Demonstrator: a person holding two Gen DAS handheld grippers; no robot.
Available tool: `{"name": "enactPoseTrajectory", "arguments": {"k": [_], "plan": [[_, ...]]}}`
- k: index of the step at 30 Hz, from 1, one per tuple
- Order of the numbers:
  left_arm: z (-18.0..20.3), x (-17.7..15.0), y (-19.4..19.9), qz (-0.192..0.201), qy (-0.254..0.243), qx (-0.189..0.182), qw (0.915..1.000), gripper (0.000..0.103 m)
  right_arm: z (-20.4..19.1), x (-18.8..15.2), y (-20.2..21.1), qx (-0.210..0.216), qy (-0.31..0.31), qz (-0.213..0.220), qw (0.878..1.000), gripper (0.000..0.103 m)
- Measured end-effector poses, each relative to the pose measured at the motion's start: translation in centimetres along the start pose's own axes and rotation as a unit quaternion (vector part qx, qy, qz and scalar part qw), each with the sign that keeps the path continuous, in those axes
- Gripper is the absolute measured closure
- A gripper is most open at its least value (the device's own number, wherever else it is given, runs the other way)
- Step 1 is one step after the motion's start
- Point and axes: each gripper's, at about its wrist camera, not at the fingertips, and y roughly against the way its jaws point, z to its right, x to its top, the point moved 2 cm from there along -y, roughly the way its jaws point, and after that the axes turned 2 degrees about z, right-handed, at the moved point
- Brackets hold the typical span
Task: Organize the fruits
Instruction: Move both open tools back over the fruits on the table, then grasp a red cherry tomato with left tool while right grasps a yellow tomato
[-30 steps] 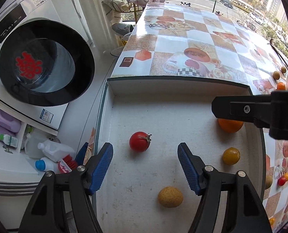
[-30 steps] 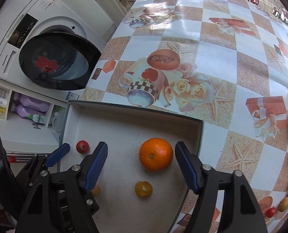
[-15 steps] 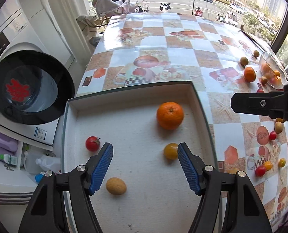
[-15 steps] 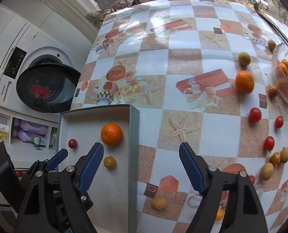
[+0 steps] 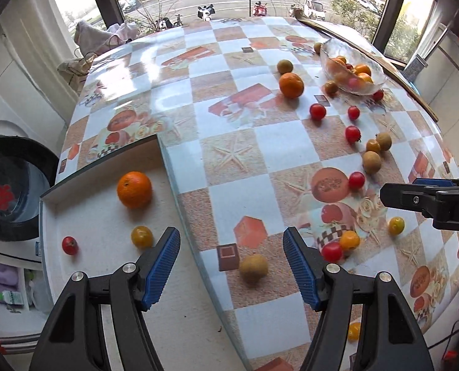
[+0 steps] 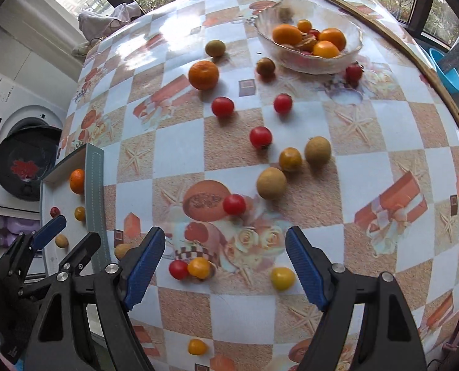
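A white tray (image 5: 99,216) with a teal rim sits at the table's left end. It holds an orange (image 5: 134,189), a yellow tomato (image 5: 142,236) and a red tomato (image 5: 70,245). My left gripper (image 5: 231,241) hangs open over the tray's right rim, and a brown longan (image 5: 253,267) lies on the cloth under its gap. My right gripper (image 6: 225,238) is open above the table, gripping nothing. A red tomato (image 6: 178,269), an orange tomato (image 6: 199,267) and a yellow one (image 6: 282,278) lie below it. Several loose fruits are scattered toward a glass bowl (image 6: 316,63) of oranges.
A loose orange (image 6: 203,74) and two longans (image 6: 271,183) lie mid-table. A wooden strip (image 6: 384,31) runs along the far right edge, with a blue basin (image 6: 448,74) beyond it. A washing machine (image 5: 10,191) with its door open stands left of the table, below the tray.
Both grippers have swung right, from over the tray's inside to over the patterned table. The tray now lies at the left of both views. Both stayed open.
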Motion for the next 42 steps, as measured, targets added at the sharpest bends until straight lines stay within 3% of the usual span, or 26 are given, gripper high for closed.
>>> {"name": "enactPoseTrajectory", "arguments": {"k": [7,11,14,18,26,29,33,34,38,40,42], "plan": [[4.6,-1.6,-0.5,-0.012,-0.055,-0.034,0.9978,0.032,4.3,-3.1,0.2,-0.036,-0.006,-0.013,0.999,0.020],[6.6,-2.4,-1.6,-0.022,-0.096,-0.037,0.9944,0.033,5.2,-4.1,0.0,-0.034,0.006,-0.017,0.999,0.020],[7.7,-3.0,-2.5,-0.030,-0.117,-0.030,0.9922,0.033,5.1,-4.4,-0.5,-0.026,0.017,-0.020,0.999,0.028],[8.2,-3.0,-3.3,-0.034,-0.113,-0.037,0.9923,0.033,4.7,-4.6,-1.7,-0.016,0.029,-0.033,0.999,0.046],[8.9,-2.3,-4.5,-0.031,-0.109,-0.053,0.9921,0.033,3.9,-4.1,-2.5,-0.010,0.052,-0.033,0.998,0.046],[9.1,-2.1,-4.6,-0.027,-0.111,-0.060,0.9916,0.033,3.7,-3.9,-2.6,-0.013,0.059,-0.032,0.998,0.053],[9.4,-1.4,-4.8,-0.025,-0.114,-0.071,0.9907,0.041,3.5,-3.7,-2.7,-0.019,0.067,-0.036,0.997,0.076],[9.4,-1.4,-4.8,-0.025,-0.114,-0.077,0.9902,0.047,3.5,-3.7,-2.7,-0.016,0.068,-0.037,0.997,0.079],[9.9,-1.7,-4.4,-0.021,-0.123,-0.094,0.9877,0.066,3.6,-3.7,-2.7,-0.007,0.054,-0.040,0.998,0.080],[9.9,-1.7,-4.3,-0.022,-0.122,-0.097,0.9875,0.070,4.0,-3.8,-2.6,-0.002,0.042,-0.041,0.998,0.080],[9.6,-1.8,-4.2,-0.028,-0.108,-0.112,0.9875,0.083,4.5,-3.9,-2.4,0.002,0.031,-0.041,0.999,0.080]]}}
